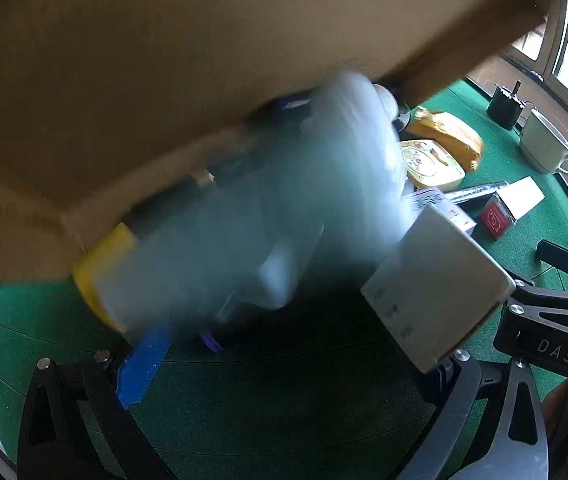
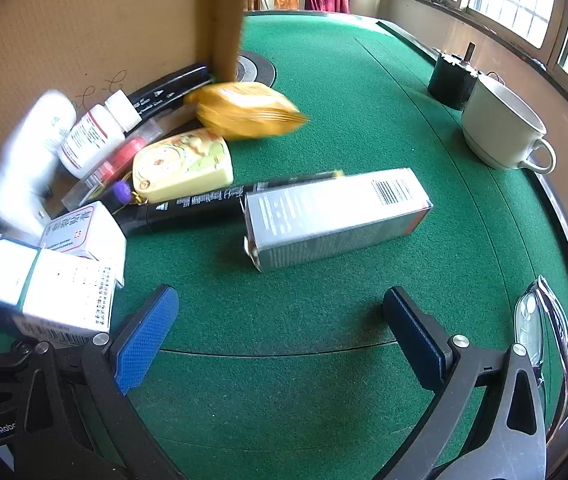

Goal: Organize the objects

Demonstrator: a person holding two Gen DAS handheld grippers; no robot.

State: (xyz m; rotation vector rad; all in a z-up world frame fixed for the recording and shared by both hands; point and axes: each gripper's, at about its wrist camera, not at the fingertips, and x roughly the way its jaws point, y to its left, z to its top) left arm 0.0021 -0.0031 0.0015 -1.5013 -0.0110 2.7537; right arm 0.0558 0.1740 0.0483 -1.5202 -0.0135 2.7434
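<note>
Green felt covers the counter [image 2: 323,120], w/ windows along the far right wall.

Nearest, the right tongs [image 2: 280,340] stand fully spread over bare felt, nothing btwn the blue pads; they angle down, prob. to approach the next item. The left tongs [image 1: 284,368] are likewise wide apart. A white carton [image 1: 435,292] sits close against their right finger, but no pad presses on it, so it reads as not gripped.

Just beyond, a grey carton [image 2: 335,216] lies on its side, touching a black tube [image 2: 188,210] behind it. Left of that, small white medicine boxes [image 2: 44,280] are heaped at the mouth of a tipped cardboard box [image 2: 84,20], along w/ a white pill bottle [image 2: 92,132], a cream tin [image 2: 184,166] and a yellow packet [image 2: 244,110]. The heap looks spilled from the box, so sorting seems barely begun. In the left view a large pale blur hides much of the heap; can't tell what it is.

Farthest right, well apart, a white mug [image 2: 499,128] stands upright beside a black cylinder [image 2: 451,76], seemingly not part of the pile.
</note>
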